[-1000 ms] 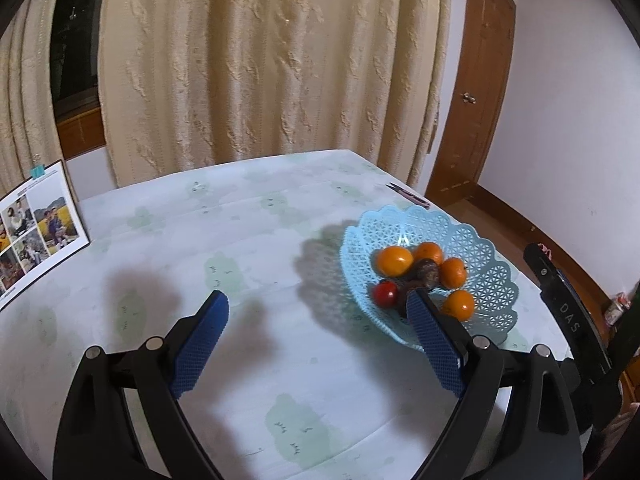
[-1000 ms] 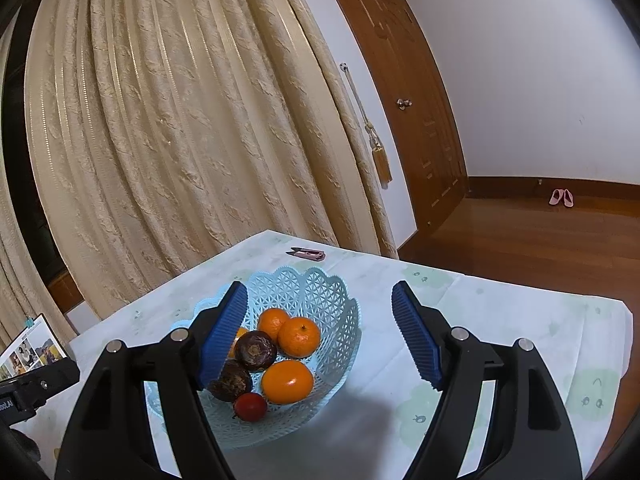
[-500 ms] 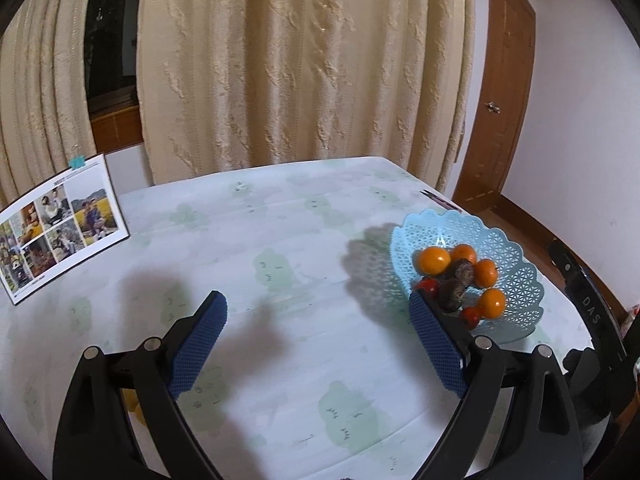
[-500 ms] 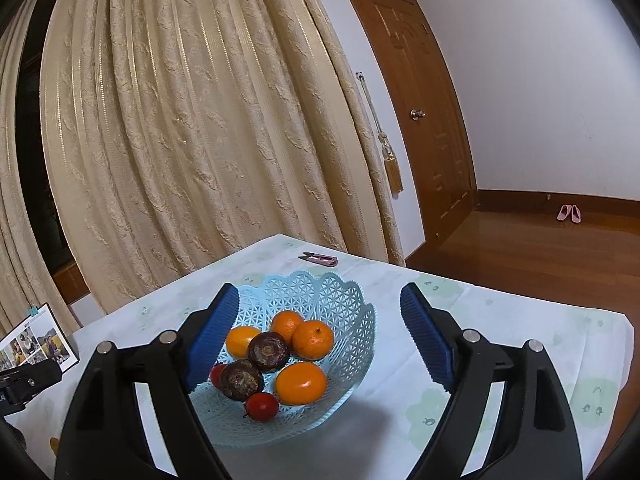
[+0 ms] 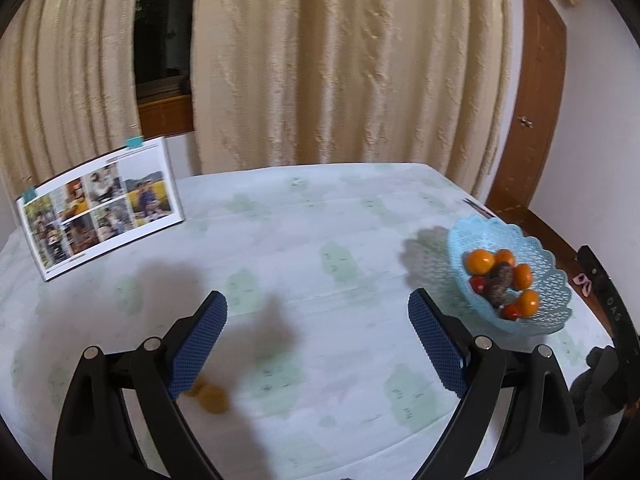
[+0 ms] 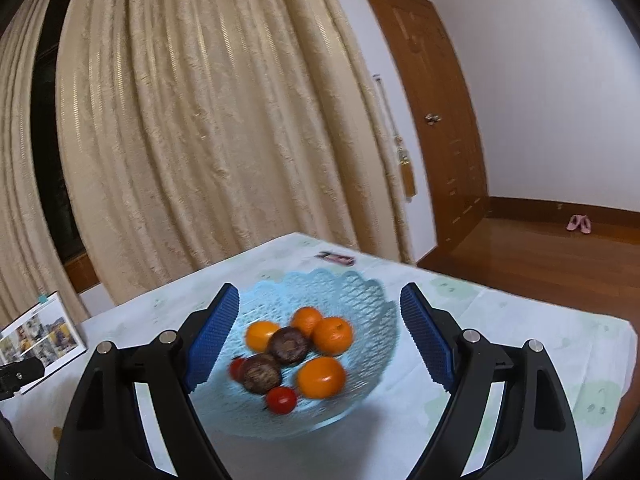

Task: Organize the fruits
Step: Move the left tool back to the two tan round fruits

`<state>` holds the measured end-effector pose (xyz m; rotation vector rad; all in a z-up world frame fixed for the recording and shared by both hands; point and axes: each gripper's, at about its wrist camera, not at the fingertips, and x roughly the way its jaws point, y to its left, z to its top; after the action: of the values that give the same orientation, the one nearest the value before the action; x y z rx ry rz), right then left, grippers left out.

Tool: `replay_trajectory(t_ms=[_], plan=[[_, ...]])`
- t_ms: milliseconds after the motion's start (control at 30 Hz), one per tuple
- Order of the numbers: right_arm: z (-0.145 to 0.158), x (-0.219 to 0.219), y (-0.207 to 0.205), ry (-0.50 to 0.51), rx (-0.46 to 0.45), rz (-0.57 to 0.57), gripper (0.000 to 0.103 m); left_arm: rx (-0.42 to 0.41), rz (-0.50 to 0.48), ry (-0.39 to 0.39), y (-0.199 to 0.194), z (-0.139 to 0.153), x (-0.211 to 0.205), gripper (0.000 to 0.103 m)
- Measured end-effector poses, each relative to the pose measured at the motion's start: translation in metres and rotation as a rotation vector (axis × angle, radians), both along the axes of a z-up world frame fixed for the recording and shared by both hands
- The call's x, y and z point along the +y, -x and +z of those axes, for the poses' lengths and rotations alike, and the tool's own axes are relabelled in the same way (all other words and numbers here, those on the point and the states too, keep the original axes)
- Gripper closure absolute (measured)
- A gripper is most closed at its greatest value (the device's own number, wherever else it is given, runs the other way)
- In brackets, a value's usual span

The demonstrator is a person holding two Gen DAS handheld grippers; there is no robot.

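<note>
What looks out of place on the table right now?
One yellowish fruit lies loose on the tablecloth beside the left gripper, far from the blue basket that holds the oranges, red tomatoes and dark fruits. It is blurred, partly behind a finger, so its kind is unclear. Nothing looks spilled or damaged.

A tabletop (image 5: pixel 320 264) covered by a pale cloth with faint green motifs is seen across the lower half of the left wrist view. At the left of the frame a photo card (image 5: pixel 102 206) is propped on it. At the right a light blue lattice basket (image 5: pixel 556 280) of fruit is set. At the lower left a small yellowish fruit (image 5: pixel 212 398) lies in shadow. Beyond the basket, near the far edge, a small pink item (image 6: pixel 335 258) is seen lying flat.
</note>
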<state>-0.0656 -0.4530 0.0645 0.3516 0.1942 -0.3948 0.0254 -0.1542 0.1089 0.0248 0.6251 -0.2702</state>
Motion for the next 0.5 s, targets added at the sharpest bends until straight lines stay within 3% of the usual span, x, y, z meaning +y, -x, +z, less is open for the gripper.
replay_trajectory(t_ms=[500], plan=[[-0.001, 0.090, -0.013, 0.018, 0.060, 0.331, 0.019, 0.059, 0.242, -0.022, -0.003, -0.026, 0.105, 0.012]])
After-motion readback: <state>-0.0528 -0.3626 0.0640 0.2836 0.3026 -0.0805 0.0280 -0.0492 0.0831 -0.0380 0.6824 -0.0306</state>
